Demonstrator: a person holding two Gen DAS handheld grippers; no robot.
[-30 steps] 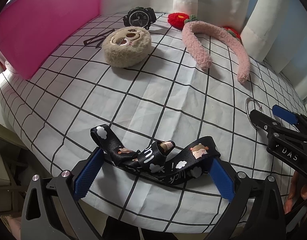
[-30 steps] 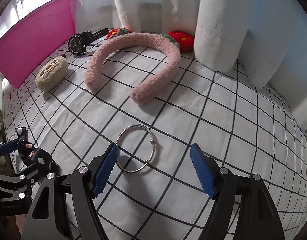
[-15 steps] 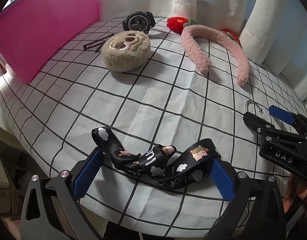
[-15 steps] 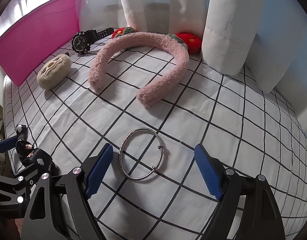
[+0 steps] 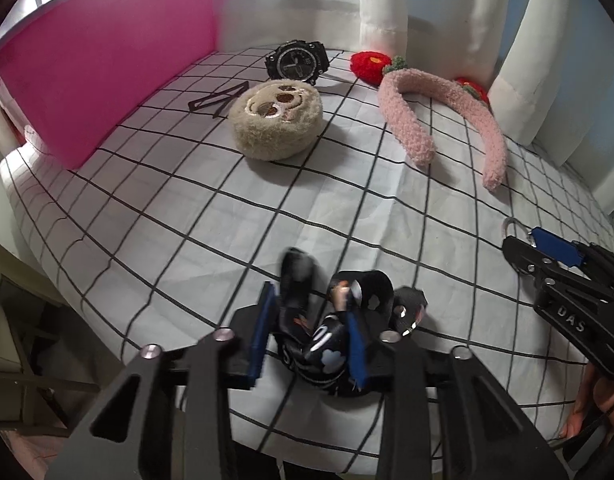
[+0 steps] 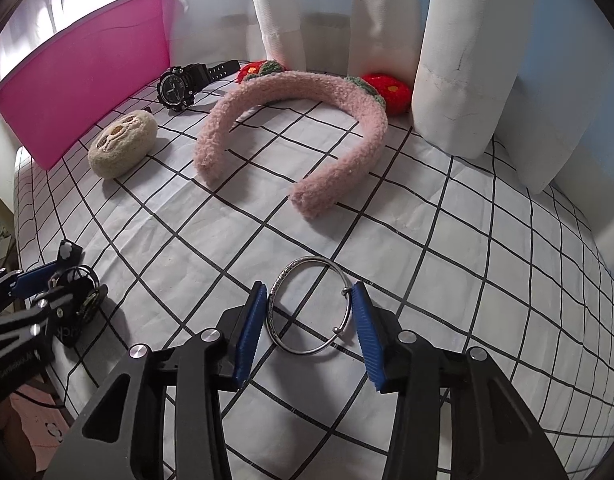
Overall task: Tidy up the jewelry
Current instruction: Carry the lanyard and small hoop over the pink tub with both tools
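My left gripper (image 5: pixel 309 330) is shut on a black cartoon-print lanyard (image 5: pixel 327 344), bunched between its blue pads at the table's near edge. My right gripper (image 6: pixel 307 320) has its blue pads closed against both sides of a silver bangle (image 6: pixel 311 306) lying on the checked cloth. The left gripper also shows in the right wrist view (image 6: pixel 35 292), and the right gripper in the left wrist view (image 5: pixel 547 252). A pink fluffy headband (image 6: pixel 299 120), a black watch (image 6: pixel 179 82) and a beige plush round (image 6: pixel 123 148) lie farther back.
A pink bin (image 5: pixel 87 60) stands at the back left. White curtain folds (image 6: pixel 459 52) hang behind the table on the right. A black hairpin (image 5: pixel 215 100) lies by the plush round. Red crochet flowers (image 6: pixel 391 88) sit by the headband.
Both grippers have closed: the left one onto the lanyard, bunching it up, and the right one onto the bangle's sides. Both sit slightly farther forward.
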